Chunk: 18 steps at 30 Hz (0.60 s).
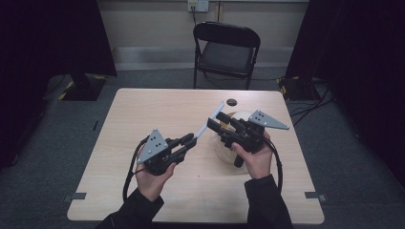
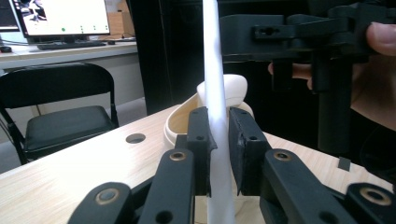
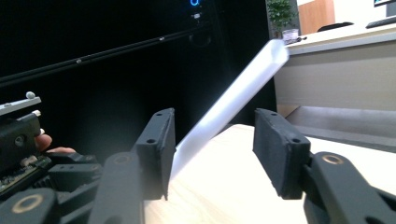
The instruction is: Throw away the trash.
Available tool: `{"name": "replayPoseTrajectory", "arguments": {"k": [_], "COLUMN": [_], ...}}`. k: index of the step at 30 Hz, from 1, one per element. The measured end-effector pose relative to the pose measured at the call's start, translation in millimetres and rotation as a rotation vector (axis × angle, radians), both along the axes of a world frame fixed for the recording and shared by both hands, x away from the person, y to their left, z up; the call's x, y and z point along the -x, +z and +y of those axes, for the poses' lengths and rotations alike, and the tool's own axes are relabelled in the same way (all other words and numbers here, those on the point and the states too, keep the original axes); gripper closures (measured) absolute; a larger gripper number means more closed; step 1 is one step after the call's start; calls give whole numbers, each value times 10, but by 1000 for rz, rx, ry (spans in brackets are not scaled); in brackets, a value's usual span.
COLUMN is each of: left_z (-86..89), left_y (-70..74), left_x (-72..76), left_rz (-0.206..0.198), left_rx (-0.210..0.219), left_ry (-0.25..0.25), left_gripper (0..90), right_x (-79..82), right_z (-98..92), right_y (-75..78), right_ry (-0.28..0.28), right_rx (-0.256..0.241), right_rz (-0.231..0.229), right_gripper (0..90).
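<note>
1. At the left of the high view, the person's left hand (image 1: 152, 177) holds the left gripper (image 1: 190, 140) low over the wooden table (image 1: 143, 109), tips pointing up and to the right. A grey three-cornered plate sits on top of it and a black cable loops down past the wrist.
2. The left gripper view shows its two jaws pressed against either side of a white strip (image 2: 215, 93), which rises straight up between the pads; they are clamped on its lower part.
3. In the high view that white strip (image 1: 211, 120) runs as a slanted bar from the left gripper's tips up and right, lifted clear of the table, its upper end near the front of the right gripper (image 1: 215, 120).
4. Behind the strip in the left gripper view stands a cream bowl-like vessel (image 2: 184, 116) on the table. In the high view it is mostly hidden under the right gripper, so its shape is hard to make out.
5. A small dark round hole (image 1: 231, 101) marks the tabletop just beyond.
6. The right hand (image 1: 255, 157) holds the right gripper, pointing left. In the right gripper view its jaws stand wide apart, with the blurred strip (image 3: 229, 100) slanting between them, closest to the left pad; whether it touches cannot be told.
</note>
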<state>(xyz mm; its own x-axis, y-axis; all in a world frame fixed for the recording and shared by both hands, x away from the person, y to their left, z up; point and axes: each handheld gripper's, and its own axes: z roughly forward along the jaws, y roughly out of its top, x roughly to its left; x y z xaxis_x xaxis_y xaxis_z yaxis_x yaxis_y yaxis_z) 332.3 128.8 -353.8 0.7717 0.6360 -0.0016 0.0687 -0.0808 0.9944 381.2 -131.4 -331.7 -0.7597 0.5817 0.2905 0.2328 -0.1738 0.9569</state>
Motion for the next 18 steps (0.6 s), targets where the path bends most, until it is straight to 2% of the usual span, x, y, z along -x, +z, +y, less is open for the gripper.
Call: {"name": "replayPoseTrajectory", "arguments": {"k": [5, 10, 11, 13, 15, 18], "left_z": [-12, 11, 25, 59, 113, 219], "left_y": [-32, -89, -101, -125, -158, -235], "left_x": [4, -2, -5, -5, -9, -27], "left_rz": [5, 29, 31, 45, 59, 89], "left_rx": [-15, -23, -21, -15, -20, -50], "left_ry": [-12, -8, -7, -1, 10, 29], "left_gripper": [793, 789, 790, 774, 752, 716], "right_x": [-3, 13, 19, 30, 33, 35], "right_z": [31, 48, 58, 72, 80, 84], "right_y": [-36, -62, -62, -55, -51, -48], "right_ry": [26, 92, 96, 84, 82, 69], "right_rx": [-41, -132, -131, -105, -100, -75], "right_rz": [38, 85, 78, 51, 39, 21], "right_gripper": [658, 778, 817, 818, 818, 818]}}
